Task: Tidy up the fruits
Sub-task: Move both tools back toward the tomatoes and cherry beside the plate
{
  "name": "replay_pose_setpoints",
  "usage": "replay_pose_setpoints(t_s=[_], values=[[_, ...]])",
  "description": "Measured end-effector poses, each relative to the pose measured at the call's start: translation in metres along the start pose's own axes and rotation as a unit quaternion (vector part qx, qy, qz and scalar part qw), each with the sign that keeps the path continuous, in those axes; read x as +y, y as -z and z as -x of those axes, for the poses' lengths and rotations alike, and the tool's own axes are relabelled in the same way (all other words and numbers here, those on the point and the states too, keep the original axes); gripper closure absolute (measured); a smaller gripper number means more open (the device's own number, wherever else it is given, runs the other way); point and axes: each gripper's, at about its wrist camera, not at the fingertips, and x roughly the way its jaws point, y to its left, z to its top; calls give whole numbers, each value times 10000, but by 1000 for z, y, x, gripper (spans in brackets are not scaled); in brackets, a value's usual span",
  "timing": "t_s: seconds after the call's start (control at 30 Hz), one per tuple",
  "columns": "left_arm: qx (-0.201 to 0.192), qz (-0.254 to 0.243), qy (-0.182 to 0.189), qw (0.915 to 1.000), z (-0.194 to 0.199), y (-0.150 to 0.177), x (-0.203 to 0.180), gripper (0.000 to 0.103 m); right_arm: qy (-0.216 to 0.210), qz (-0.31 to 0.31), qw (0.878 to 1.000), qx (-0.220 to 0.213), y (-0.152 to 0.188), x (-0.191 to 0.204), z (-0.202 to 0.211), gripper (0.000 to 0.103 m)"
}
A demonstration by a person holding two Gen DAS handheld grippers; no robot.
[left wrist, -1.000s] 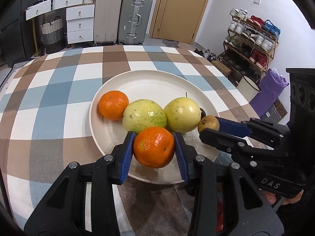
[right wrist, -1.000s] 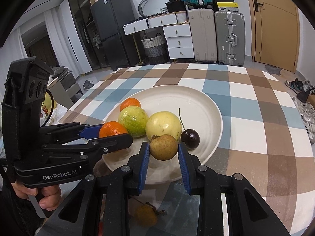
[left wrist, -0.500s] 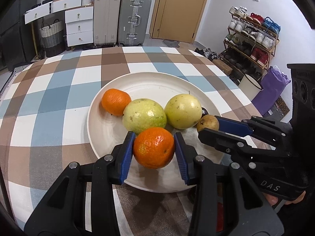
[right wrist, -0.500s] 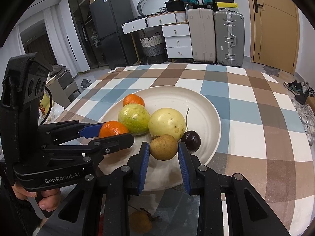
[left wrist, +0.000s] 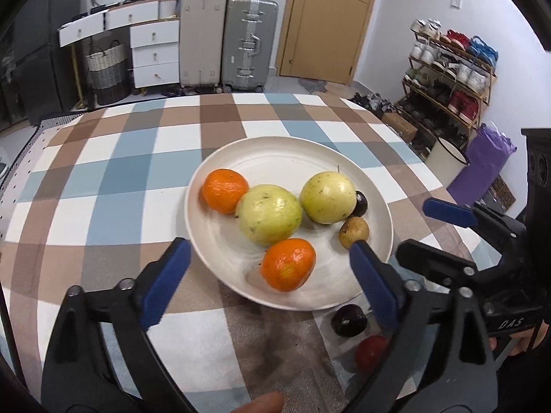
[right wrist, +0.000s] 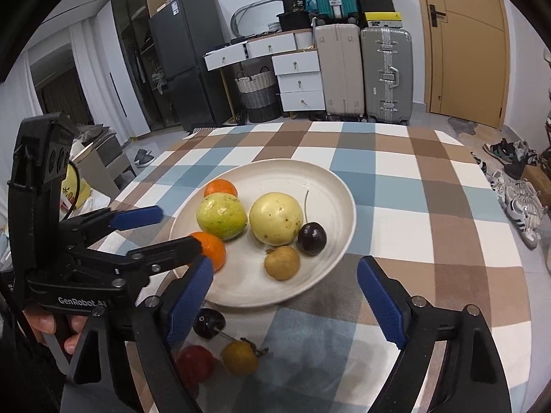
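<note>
Now both tools, left tool (left wrist: pixel 268 275) and right tool (right wrist: pixel 286 296), are opening, empty, over the plate (left wrist: pixel 275 158) near rim.

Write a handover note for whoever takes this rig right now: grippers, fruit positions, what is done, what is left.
Left gripper: jaws opening, nothing pressed; the near orange lies free on the plate.
Right gripper: jaws opening, the small brown fruit lies free on the plate.
Also on the plate: far orange, green fruit, yellow fruit, dark cherry.
Left on the tablecloth by the plate's near rim: a dark fruit, a red fruit, a yellow-brown fruit.
Next, probably: move those three onto the plate.
</note>
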Motion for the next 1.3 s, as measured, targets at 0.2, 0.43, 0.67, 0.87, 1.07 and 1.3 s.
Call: replay_pose_setpoints(t_s=[0.2,0.43,0.67,0.87,1.07,1.3], values=[[-72,75,-88,9999,22,9,5,1,192,-90,9998,29,6,-4,16,1],[-5,79,-239,9997,40,24,7,1,263,-66,9996,120,15,-2,26,0],[150,10,-281,9995,44,40,2,1,333,-69,9991,240,26,-2,30,0],[321,-73,-262,9991,42,55,-7,1,381,-71,9986,371,37,-5,33,0],[454,-93,-182,9988,40,68,-13,1,417,-63,9979,489,48,-6,32,0],[563,-144,-92,9983,41,79,-22,1,443,-45,9971,612,59,-5,30,0]])
